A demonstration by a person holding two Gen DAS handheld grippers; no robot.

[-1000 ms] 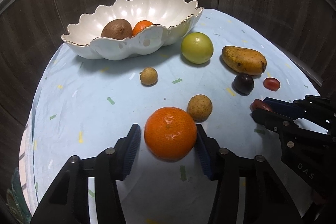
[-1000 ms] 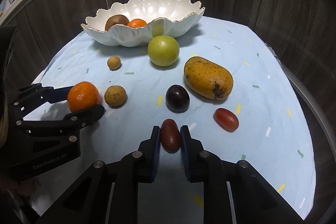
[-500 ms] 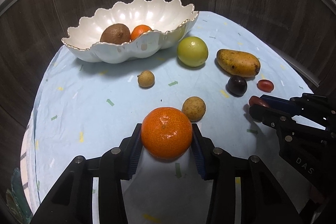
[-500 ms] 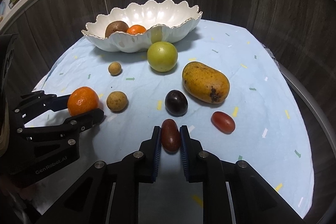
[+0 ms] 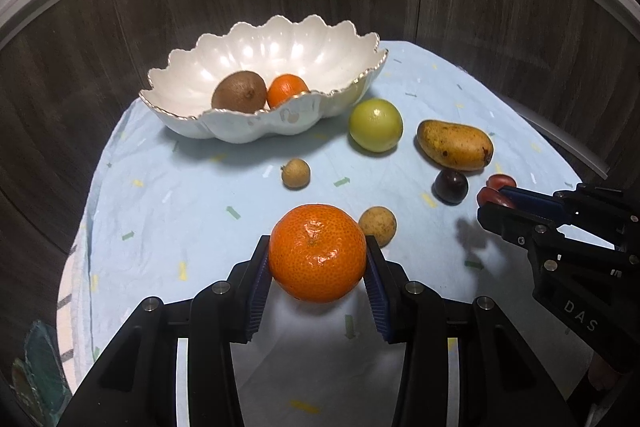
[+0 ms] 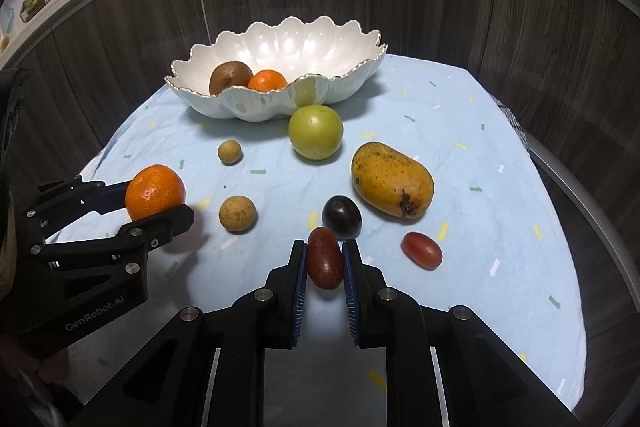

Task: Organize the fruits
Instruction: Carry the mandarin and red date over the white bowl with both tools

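Note:
My left gripper [image 5: 318,259] is shut on a large orange [image 5: 317,253] and holds it above the table; it also shows in the right wrist view [image 6: 155,191]. My right gripper [image 6: 324,261] is shut on a dark red oblong fruit [image 6: 325,257], lifted off the cloth; it shows in the left wrist view [image 5: 494,197]. The white scalloped bowl [image 5: 280,119] at the back holds a kiwi [image 5: 239,90] and a small orange [image 5: 287,90]. On the cloth lie a green round fruit [image 6: 315,132], a mango [image 6: 392,179], a dark plum [image 6: 342,217], a red oblong fruit [image 6: 422,249] and two small brown fruits [image 6: 237,213] [image 6: 229,151].
The table carries a light blue cloth [image 6: 460,115] with small coloured marks. Dark wood panels [image 6: 440,7] curve round the table's back and sides. A shelf with kitchen items runs above them.
Both grippers have risen with their fruits. The left gripper closed on the orange and lifted it; the right one lifted the dark red fruit off the cloth.

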